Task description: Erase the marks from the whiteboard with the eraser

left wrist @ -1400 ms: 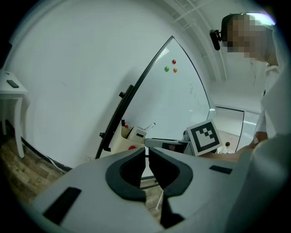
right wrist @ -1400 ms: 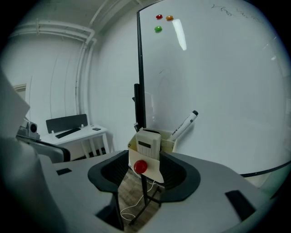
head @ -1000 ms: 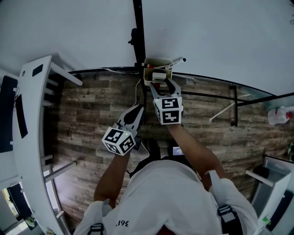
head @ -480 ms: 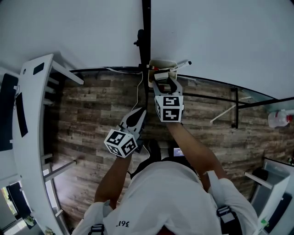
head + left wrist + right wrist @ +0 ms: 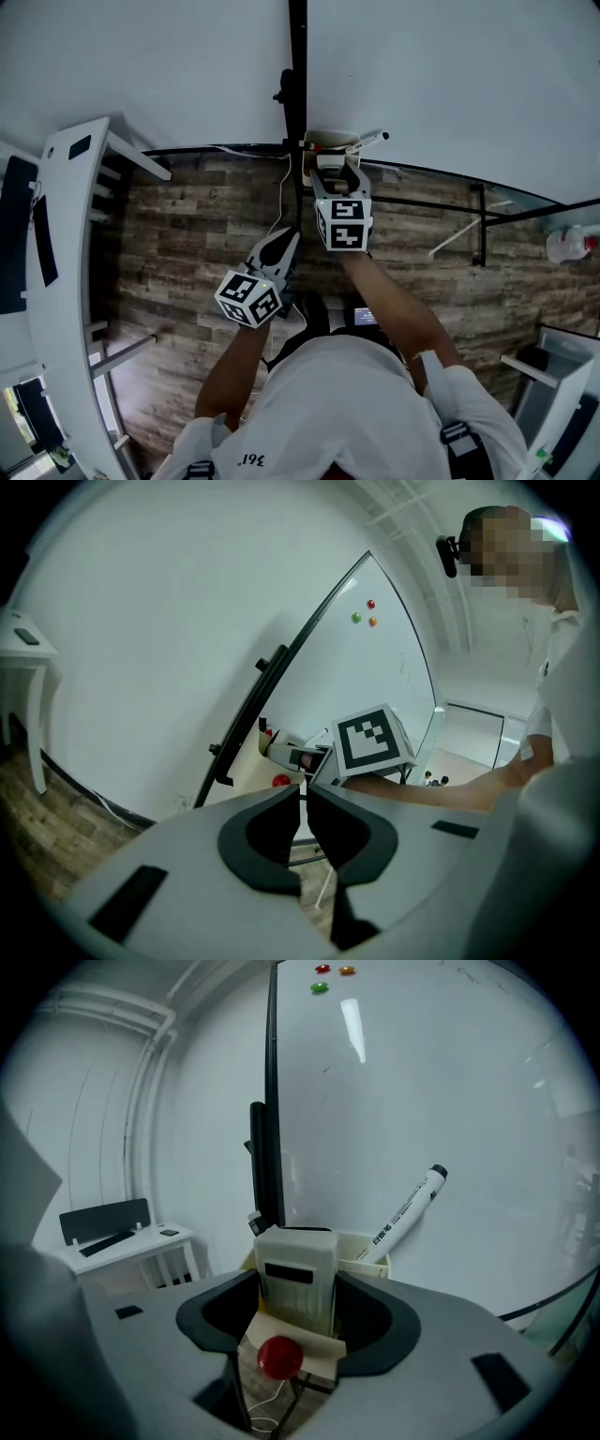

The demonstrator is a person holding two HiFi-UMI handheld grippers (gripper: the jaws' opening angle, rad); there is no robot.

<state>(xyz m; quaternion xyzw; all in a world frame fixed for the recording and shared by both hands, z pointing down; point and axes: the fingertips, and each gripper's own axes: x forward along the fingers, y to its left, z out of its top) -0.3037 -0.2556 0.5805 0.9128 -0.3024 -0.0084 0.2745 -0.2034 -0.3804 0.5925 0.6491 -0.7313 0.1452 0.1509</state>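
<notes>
Right gripper (image 5: 298,1290) is clamped on the eraser (image 5: 295,1252): jaws sit on its left and right sides, pads look touching. The eraser stands upright in a cream holder (image 5: 371,1239) at the bottom edge of the whiteboard (image 5: 441,1091), beside its black frame post (image 5: 272,1101). A white marker (image 5: 406,1209) leans out of the same holder, tilted up to the right. A red magnet (image 5: 279,1357) is on the holder's front. Green, red and orange magnets (image 5: 320,988) sit near the top of the board, with faint strokes below them.

In the head view the right gripper (image 5: 335,165) reaches forward to the holder (image 5: 328,140). Left gripper (image 5: 285,236) hangs lower and nearer the body, over the wood floor (image 5: 178,244), well apart from the board. Its jaws are together with only a thin slit, nothing between them (image 5: 305,789). A white desk (image 5: 66,244) is at far left.
</notes>
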